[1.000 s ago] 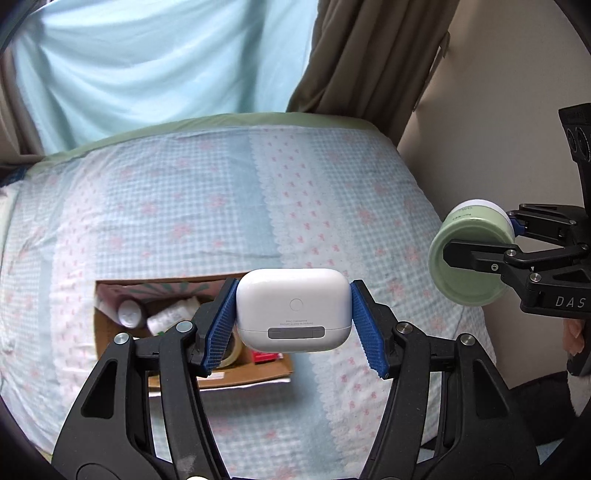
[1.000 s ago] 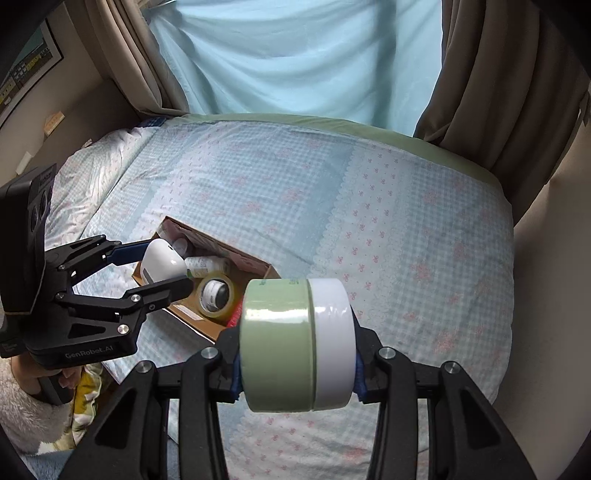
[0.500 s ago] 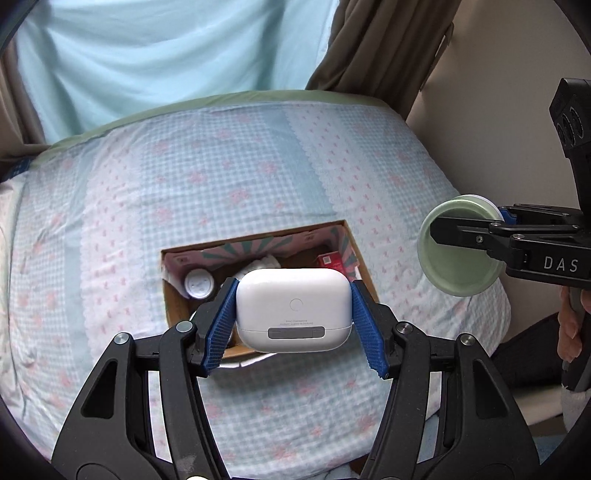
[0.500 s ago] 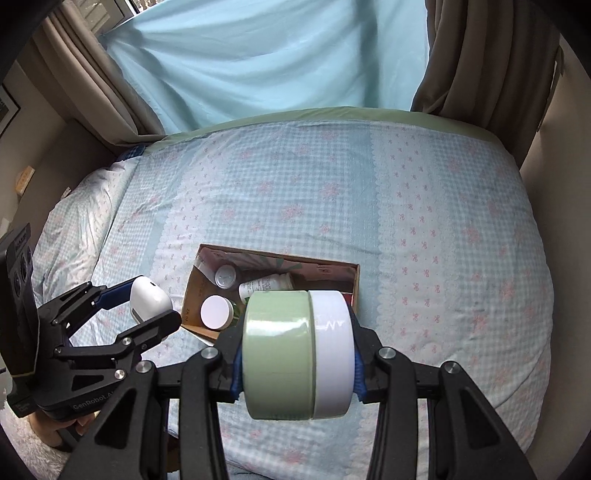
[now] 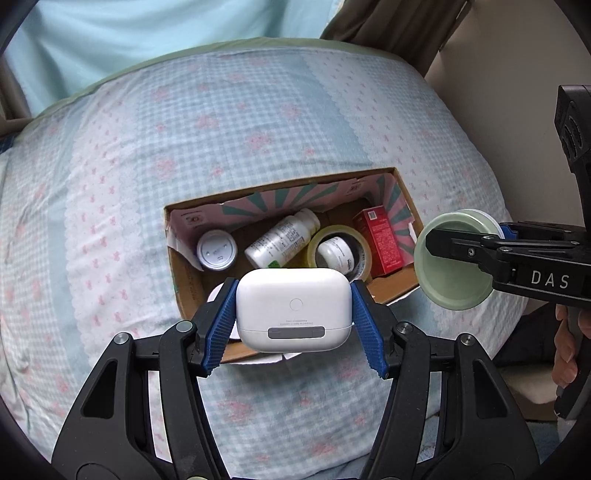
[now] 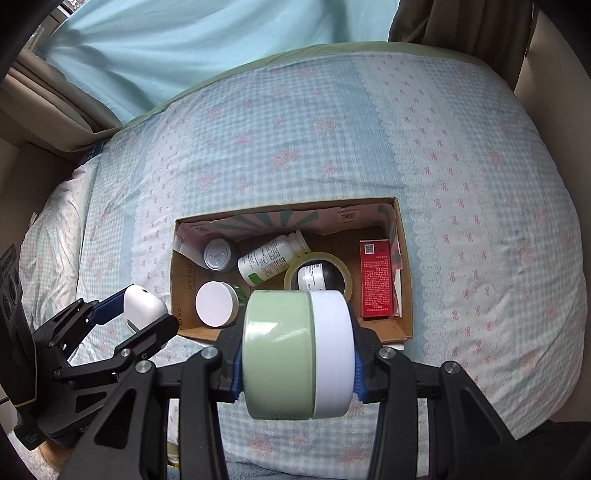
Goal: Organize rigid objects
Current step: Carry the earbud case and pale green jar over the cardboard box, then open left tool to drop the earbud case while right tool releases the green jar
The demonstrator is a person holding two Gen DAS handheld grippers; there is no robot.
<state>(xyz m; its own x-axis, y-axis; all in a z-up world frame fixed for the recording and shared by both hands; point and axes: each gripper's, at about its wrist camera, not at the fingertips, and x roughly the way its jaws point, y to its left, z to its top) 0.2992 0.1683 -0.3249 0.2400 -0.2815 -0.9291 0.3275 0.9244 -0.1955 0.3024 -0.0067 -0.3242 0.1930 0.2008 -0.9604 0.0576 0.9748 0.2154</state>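
Blue ribbed pads (image 5: 221,328) of the left gripper (image 5: 293,319) press on both sides of a white earbud case (image 5: 293,308), clamped and held in the air above the near edge of the cardboard box (image 5: 188,284). In the right wrist view the right gripper (image 6: 295,354) is likewise closed on a round jar (image 6: 295,354) with a pale green body and a white lid, gripped across its two flat ends and held over the near side of the same box; from the left wrist camera that jar (image 5: 448,264) shows just past the box's right corner. Beyond the held items, the open box sits on a bed cover (image 6: 332,129) of blue check with pink flowers. Inside it, nearest, stands a white-lidded jar (image 6: 217,303); further in lie a roll of clear tape (image 6: 317,275) with a small dark bottle (image 6: 314,277) inside its ring, a red carton (image 6: 376,282) along the right wall, a white pill bottle (image 6: 273,260) on its side, and an upright container with a grey cap (image 6: 218,254) at the far left corner. Behind the bed hang a light blue sheet (image 6: 221,48) and brown curtains (image 6: 461,33).
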